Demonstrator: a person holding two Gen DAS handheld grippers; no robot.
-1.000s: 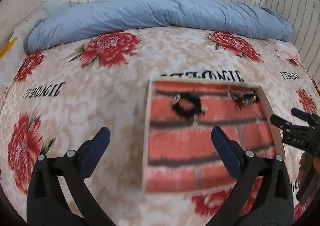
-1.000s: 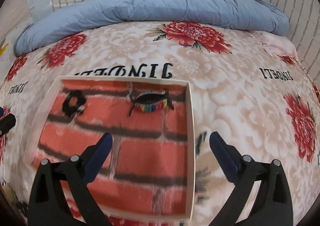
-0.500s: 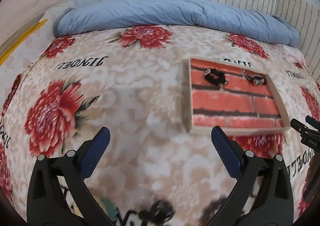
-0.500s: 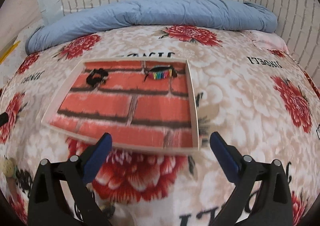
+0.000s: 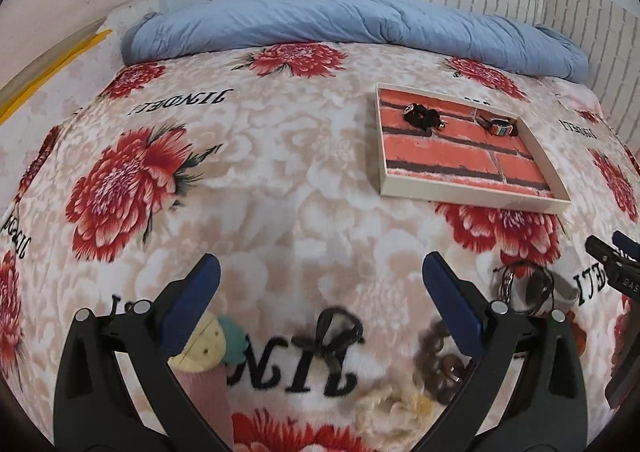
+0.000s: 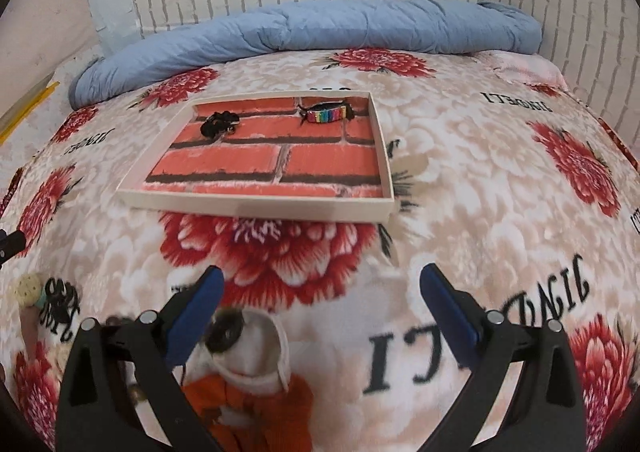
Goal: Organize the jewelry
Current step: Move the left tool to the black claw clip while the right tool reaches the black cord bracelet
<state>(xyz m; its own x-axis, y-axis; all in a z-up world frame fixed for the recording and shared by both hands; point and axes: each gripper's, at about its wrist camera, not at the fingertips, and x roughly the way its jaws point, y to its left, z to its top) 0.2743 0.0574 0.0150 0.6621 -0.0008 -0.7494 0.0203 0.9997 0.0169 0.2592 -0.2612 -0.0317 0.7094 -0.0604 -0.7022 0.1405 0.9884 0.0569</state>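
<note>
The shallow cream-rimmed tray with a red brick-print floor [image 6: 256, 207] lies flat on the fleecy beige bedspread with big red flowers [image 5: 280, 171]. At the tray's far end lie a black tangled bracelet with a small metal bead [image 6: 219, 123] toward its left corner and a rainbow-striped band on black cord [image 6: 326, 115] toward its right corner, apart from each other.

Black lettering on the bedspread reads "JINDELI", upside down, beyond the tray's far right corner and again nearer than the tray; some repeats are cut off.

On the near side of the tray, more pieces lie blurred on the spread: a dark looped cord [image 5: 338, 332], brown chunky beads [image 5: 438, 364], and thin dark bangles [image 5: 524, 288].

The left gripper [image 5: 320, 284] is spread wide, its blue pads [image 5: 192, 304] clasping nothing. The right gripper [image 6: 320, 292] is likewise wide apart and empty, above an orange and white cloth item [image 6: 256, 372].
</note>
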